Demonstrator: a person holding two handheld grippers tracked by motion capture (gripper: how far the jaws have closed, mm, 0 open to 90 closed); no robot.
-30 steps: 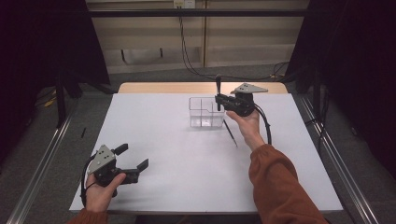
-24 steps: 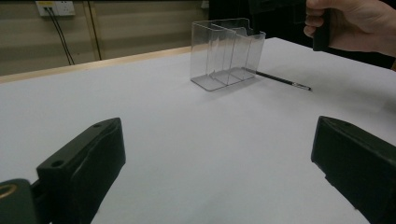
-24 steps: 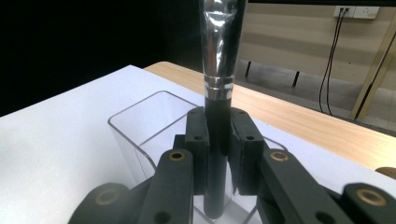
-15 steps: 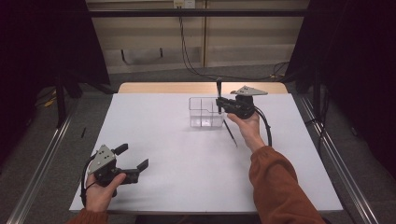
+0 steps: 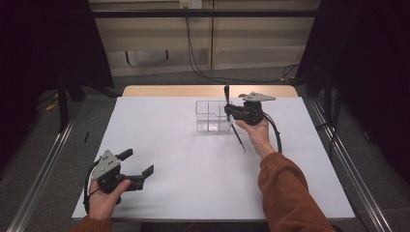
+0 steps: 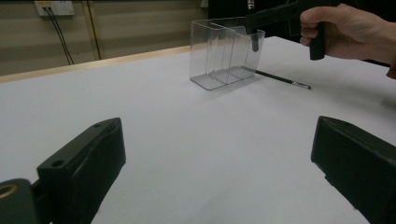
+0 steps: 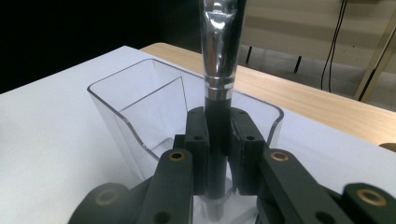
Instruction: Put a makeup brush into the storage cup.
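A clear plastic organizer (image 5: 212, 117) with compartments stands at the table's far middle. My right gripper (image 5: 227, 112) hangs over its right end, shut on a dark-handled brush (image 5: 226, 93) held upright. In the right gripper view the brush (image 7: 219, 70), with its silver ferrule, rises between the jaws above the organizer (image 7: 116, 109). Its lower end dips into the right compartment (image 6: 254, 44). A second thin brush (image 5: 238, 136) lies flat on the table just right of the organizer. My left gripper (image 5: 137, 163) rests open near the front left edge, with nothing between its jaws.
The white table top (image 5: 193, 159) spreads wide between the two grippers. A wooden strip (image 5: 159, 91) runs along its far edge, with cables on the floor behind. Metal rails (image 5: 43, 169) flank both sides of the table.
My right gripper has sunk slightly with the brush toward the organizer. The left gripper has not moved.
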